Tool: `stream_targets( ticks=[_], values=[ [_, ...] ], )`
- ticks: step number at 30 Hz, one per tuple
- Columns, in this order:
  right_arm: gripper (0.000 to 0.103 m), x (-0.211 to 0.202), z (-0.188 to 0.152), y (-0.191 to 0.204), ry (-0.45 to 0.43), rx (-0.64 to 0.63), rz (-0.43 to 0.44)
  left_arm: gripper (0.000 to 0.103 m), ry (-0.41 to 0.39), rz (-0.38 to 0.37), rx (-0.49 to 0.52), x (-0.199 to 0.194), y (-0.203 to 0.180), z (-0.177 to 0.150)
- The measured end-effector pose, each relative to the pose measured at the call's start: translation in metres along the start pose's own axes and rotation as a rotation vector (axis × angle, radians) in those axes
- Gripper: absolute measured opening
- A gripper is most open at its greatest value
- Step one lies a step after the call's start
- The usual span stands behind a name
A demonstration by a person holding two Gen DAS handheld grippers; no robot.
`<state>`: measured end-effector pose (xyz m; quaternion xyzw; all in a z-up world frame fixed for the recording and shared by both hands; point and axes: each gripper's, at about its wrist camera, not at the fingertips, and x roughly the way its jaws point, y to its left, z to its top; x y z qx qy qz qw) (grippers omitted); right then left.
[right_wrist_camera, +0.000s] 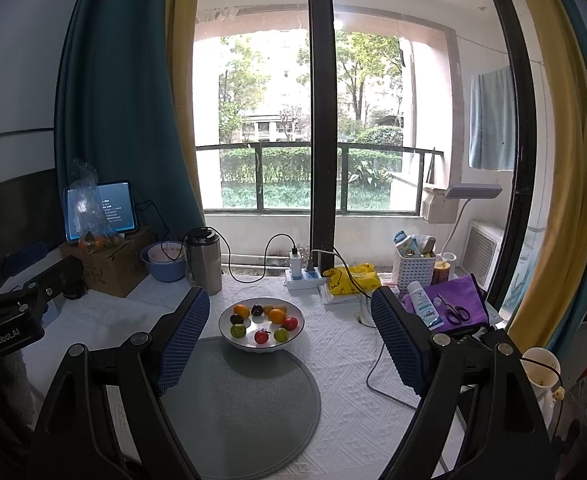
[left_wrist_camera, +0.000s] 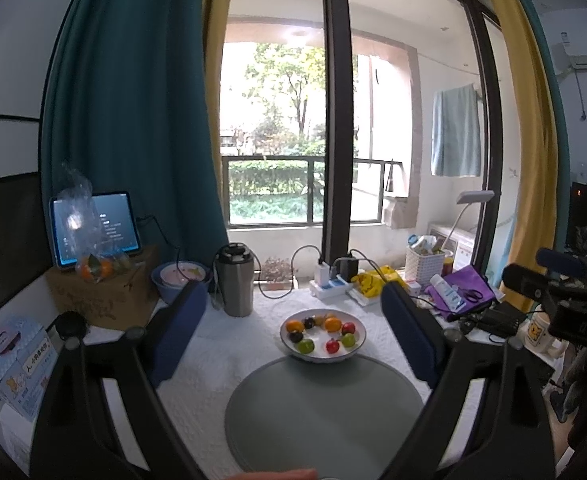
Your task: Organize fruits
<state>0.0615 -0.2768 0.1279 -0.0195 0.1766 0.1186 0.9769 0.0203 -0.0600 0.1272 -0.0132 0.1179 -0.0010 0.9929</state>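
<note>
Two grippers: left gripper [left_wrist_camera: 293,320] and right gripper [right_wrist_camera: 289,330] both held level above the near edge of the desk [right_wrist_camera: 345,360], fingers spread wide with nothing between them; likely so, I judge, because each camera then frames the fruit between its own blue pads
Round mat: grey-green placemat [left_wrist_camera: 325,412] lies flat on the white quilted cloth nearest the grippers, bare on top; its far edge runs under the bowl, so it reads as the working spot for sorting
Fruit bowl: white bowl [left_wrist_camera: 349,354] sits at the mat's far rim, central and within reach of either gripper
Fruits: small pieces ringed inside the bowl, apart from one another; oranges [right_wrist_camera: 276,315], dark plums [right_wrist_camera: 257,310], red apples [right_wrist_camera: 261,336], green apples [right_wrist_camera: 238,331]; colours are mixed around the ring, not grouped
Stage: fruit all in the bowl fits either gathered-up or awaiting sorting by kind; cannot tell which
Behind the bowl: steel flask [right_wrist_camera: 204,266], power strip [right_wrist_camera: 303,276], yellow bag [right_wrist_camera: 351,278]; pushed back toward the window, leaving the middle free
Far left: bagged oranges [left_wrist_camera: 93,268] on a cardboard box before a tablet [left_wrist_camera: 97,226]
</note>
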Motion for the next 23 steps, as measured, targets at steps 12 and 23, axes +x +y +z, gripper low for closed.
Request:
stream_targets(
  ticks=[12, 23],
  values=[
    [0.085, -0.0007, -0.0004, 0.0004, -0.003, -0.003, 0.001, 0.09, 0.004, -0.006, 0.001, 0.0008, -0.0025, 0.001],
    [0.085, 0.0031, -0.0046, -0.0018, 0.009, -0.008, 0.013, 0.09, 0.016, -0.016, -0.009, 0.0049, -0.0004, -0.0009]
  ],
)
